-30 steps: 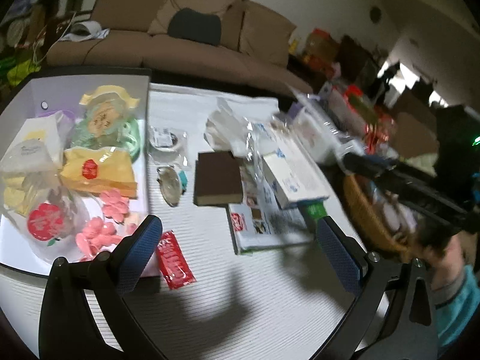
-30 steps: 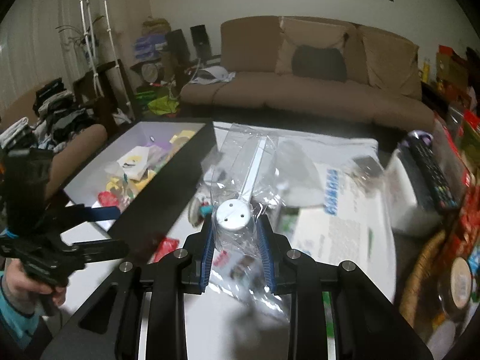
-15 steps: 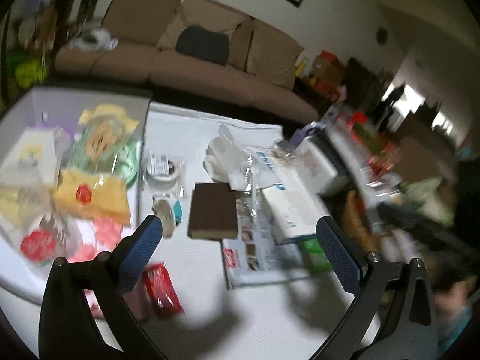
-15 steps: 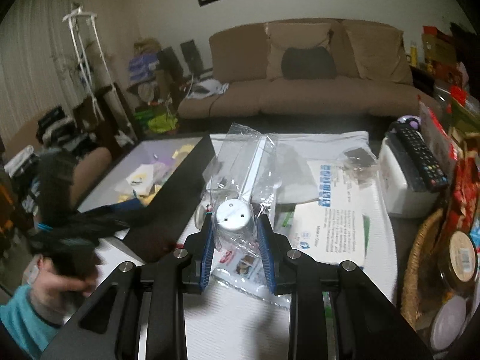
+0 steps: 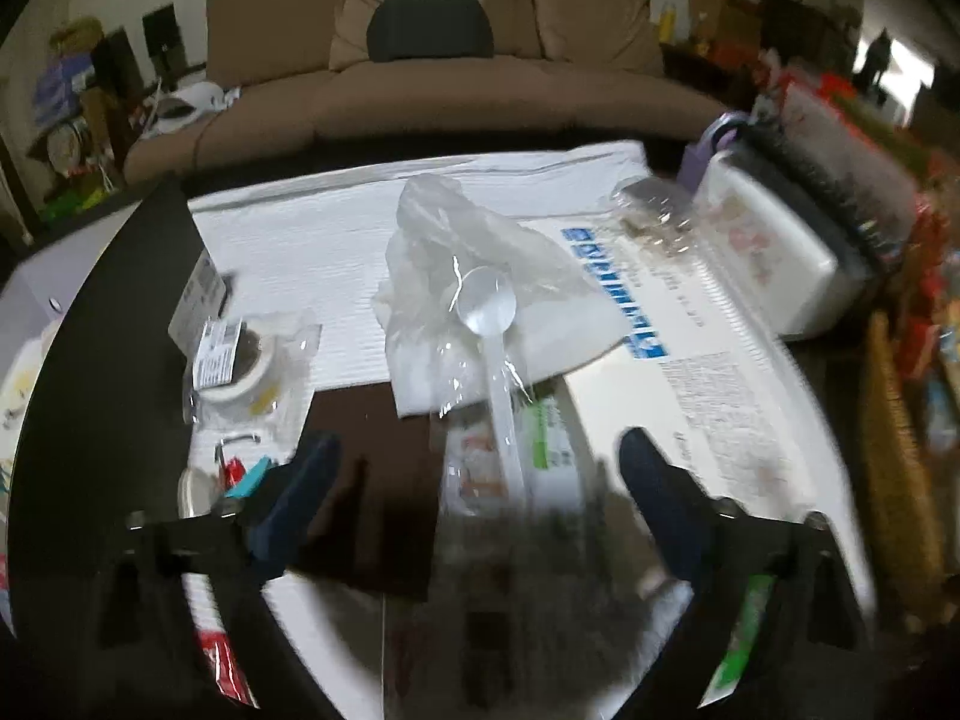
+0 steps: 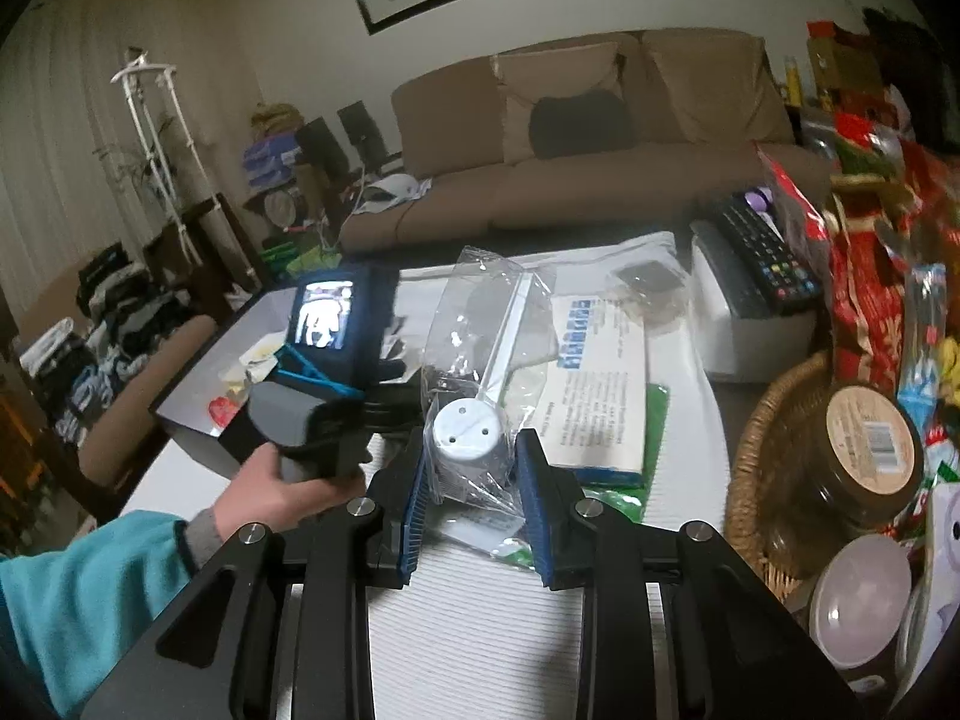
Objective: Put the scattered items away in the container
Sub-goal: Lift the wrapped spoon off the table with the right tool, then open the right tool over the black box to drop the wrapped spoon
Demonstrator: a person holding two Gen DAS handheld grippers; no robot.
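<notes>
Item: bagged brush, white round head and thin handle in a clear slippery bag; light, stiff inside. Location: above counter, clamped at the head by right gripper. Left gripper fingers apart, just been closing, around the bag's lower end without pressing. Destination: box.

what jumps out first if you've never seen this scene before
First, the right gripper, low in the middle of its own view, shut on a white brush in a clear bag. To its left, a hand in a teal sleeve carries the left gripper; its jaws have just been closing, with a bagged spoon lying between them, not yet pinched. Behind, the box of tidied items sits at the table's left edge.
</notes>
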